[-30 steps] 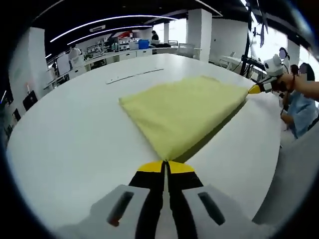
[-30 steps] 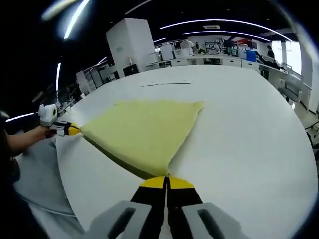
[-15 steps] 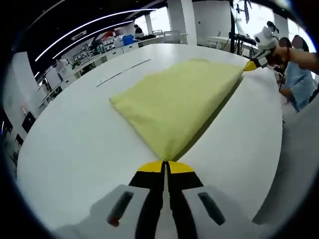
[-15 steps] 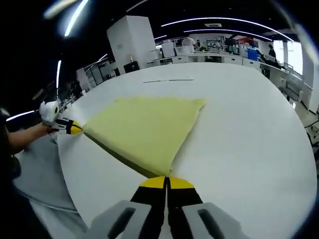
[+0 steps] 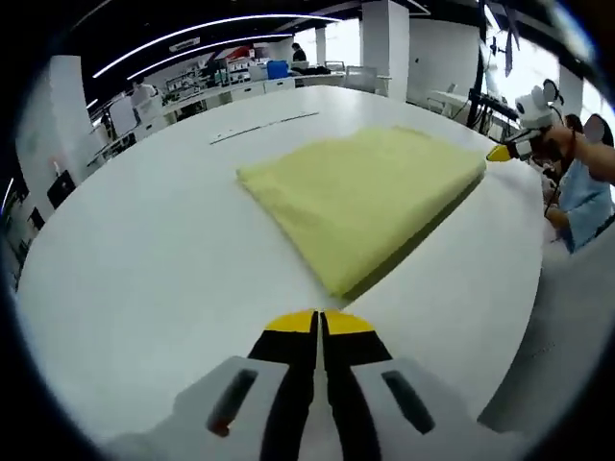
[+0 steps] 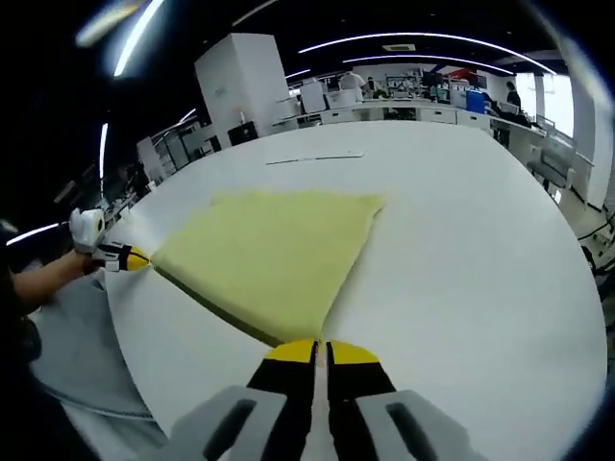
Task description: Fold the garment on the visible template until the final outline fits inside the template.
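**Grippers at the corners of a folded yellow garment**

Left gripper (image 5: 319, 322), in the left gripper view, has its yellow-tipped jaws pressed together with nothing between them. The yellow garment (image 5: 360, 197) lies just ahead of the tips, its nearest corner close to them but apart from them, so this gripper has no cloth in hand. The garment spreads away from the tips, flat and folded on the white table (image 5: 144, 279), a thicker doubled edge running along its right side. At its far right corner sits the right gripper (image 5: 500, 152), held by a person's hand (image 5: 550, 144). Beyond the garment, well ahead of the tips, a thin dark strip (image 5: 264, 126) lies on the table; no template outline can be made out on the surface. No writing or brand can be read.

Seen from the right gripper view, the right gripper's own jaws are drawn narrow, and the garment's near corner reaches right up to the tips; whether cloth is pinched there I cannot tell. Far to the left of the tips, the left gripper sits just off the garment's other near corner. Likely both corners were held to stretch the folded edge straight and lay it down smooth.
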{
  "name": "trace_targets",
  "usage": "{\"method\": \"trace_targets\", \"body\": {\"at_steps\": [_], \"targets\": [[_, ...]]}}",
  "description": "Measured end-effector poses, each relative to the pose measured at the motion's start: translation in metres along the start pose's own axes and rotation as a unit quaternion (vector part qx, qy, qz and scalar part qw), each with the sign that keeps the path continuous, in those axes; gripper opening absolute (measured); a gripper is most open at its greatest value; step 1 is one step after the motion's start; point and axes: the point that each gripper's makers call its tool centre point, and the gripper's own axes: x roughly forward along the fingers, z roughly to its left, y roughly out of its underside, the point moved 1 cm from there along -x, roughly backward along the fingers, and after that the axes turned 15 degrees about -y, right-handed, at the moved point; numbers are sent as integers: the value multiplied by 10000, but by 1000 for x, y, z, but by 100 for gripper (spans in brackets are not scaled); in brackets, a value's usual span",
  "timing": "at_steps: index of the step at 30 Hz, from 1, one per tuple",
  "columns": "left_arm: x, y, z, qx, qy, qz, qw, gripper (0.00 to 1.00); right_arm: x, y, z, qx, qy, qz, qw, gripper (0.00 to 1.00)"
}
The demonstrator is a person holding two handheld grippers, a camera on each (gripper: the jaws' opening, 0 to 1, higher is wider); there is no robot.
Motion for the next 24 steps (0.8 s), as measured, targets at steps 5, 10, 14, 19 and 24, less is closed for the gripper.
{"method": "trace_targets", "body": {"at_steps": [5, 10, 14, 19, 24], "targets": [[-11, -13, 2, -657, 53, -252, 9975, 26, -5, -15, 11, -76, 30, -96, 9999, 35], [-27, -32, -3, -1295, 194, -524, 9900, 43, -13, -32, 21, -124, 121, -214, 9996, 60], [-40, -40, -8, -1423, 237, -544, 9880, 61, -20, -43, 33, -289, 114, -299, 9991, 74], [-53, -48, -9, -1632, 200, -679, 9840, 76, -29, -55, 45, -392, 149, -500, 9979, 94], [-68, -54, -12, -1748, 202, -743, 9816, 91, -35, -60, 61, -523, 75, -531, 9972, 100]]}}
